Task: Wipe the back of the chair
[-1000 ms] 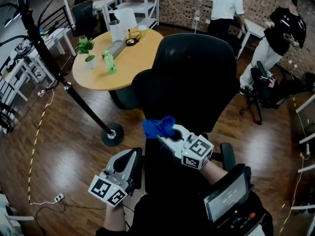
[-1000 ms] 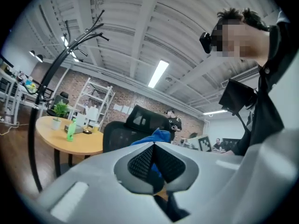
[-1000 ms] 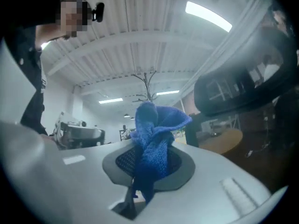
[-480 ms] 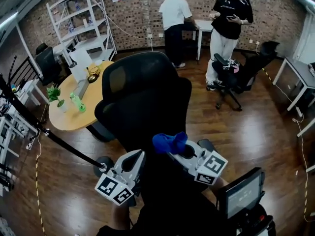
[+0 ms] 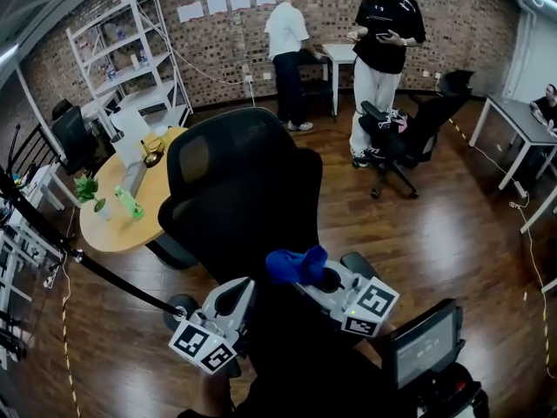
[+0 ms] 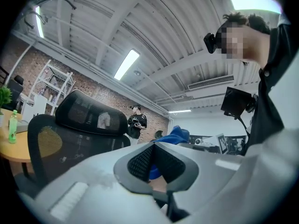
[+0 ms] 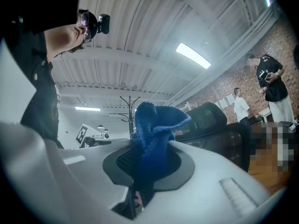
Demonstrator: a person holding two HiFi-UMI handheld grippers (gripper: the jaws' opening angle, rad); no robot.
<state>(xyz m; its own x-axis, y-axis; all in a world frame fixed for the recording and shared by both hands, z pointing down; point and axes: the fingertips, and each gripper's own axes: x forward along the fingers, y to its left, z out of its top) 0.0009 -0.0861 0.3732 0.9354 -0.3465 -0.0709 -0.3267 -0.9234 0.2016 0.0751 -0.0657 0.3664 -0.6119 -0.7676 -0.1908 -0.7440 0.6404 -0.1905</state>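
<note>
left gripper (image 5: 235, 294): was low-left 1 s ago, since come up just beside r. one. jaws together, nothing btwn them. chair (image 5: 243, 181) centre, back toward us. view has swung up, so we now see whole back. blue cloth (image 5: 296, 265) pinched in right gripper (image 5: 320, 279), jaws clamped on it, bunch sticking past tips. cloth now sits over lower backrest; touching or not, we can't tell. both grippers low, close to body, tips fwd. we judge most of back still unwiped.
</note>
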